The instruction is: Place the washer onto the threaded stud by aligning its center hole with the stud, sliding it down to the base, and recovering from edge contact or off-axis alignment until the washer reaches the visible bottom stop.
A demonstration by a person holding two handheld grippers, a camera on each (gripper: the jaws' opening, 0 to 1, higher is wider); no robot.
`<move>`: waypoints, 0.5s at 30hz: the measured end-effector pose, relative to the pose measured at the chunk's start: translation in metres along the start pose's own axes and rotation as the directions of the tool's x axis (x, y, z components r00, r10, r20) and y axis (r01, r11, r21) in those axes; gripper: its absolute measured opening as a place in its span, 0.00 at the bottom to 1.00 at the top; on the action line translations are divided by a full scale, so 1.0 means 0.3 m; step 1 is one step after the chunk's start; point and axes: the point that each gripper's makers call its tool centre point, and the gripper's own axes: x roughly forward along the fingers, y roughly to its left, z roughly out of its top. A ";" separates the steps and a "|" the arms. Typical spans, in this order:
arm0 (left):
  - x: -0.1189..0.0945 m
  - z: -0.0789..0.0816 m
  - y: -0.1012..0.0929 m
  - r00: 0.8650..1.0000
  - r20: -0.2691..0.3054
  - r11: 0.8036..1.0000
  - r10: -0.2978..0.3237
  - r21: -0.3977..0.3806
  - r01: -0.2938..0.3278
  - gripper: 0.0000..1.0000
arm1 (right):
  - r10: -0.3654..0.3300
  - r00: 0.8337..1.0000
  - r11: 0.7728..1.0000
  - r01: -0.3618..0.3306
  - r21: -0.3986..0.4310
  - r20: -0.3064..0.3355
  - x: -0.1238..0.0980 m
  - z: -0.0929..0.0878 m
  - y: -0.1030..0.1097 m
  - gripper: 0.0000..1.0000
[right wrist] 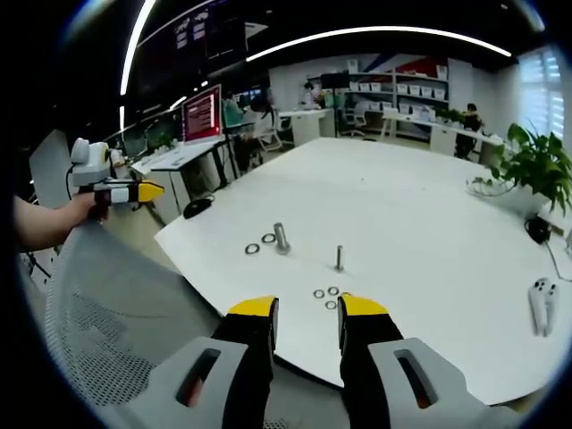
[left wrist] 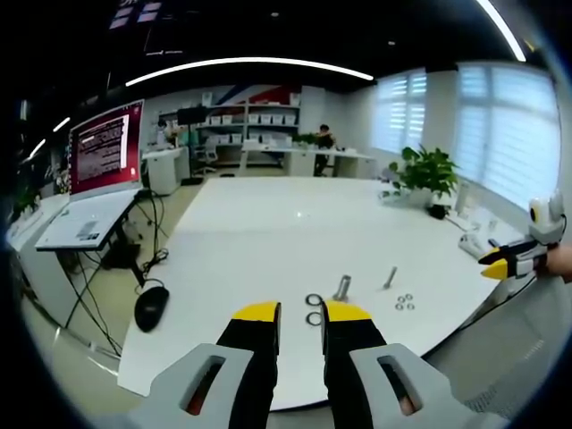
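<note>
Jaws of both grippers parted, empty, above table (left wrist: 268, 232) edge; washers (right wrist: 326, 296) lie near threaded stud (right wrist: 340, 257).

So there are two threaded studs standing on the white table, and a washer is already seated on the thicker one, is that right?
Not quite. Two studs do stand on the white table, but the thicker stud is bare. In the right gripper view its two larger washers lie flat on the table beside it, and three smaller washers lie near the thinner stud.
</note>
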 end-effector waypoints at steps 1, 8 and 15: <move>0.000 0.000 0.000 1.000 0.000 1.000 0.000 0.000 0.000 0.15 | 0.000 1.000 1.000 0.000 0.002 0.001 0.000 0.000 -0.001 0.29; 0.002 -0.002 0.003 1.000 -0.003 1.000 0.004 0.000 -0.004 0.15 | 0.002 1.000 1.000 -0.002 0.002 0.002 0.000 0.001 0.000 0.29; 0.004 -0.007 0.002 1.000 -0.013 1.000 0.001 0.002 -0.001 0.15 | 0.005 1.000 1.000 -0.005 0.004 0.002 0.001 0.001 0.002 0.29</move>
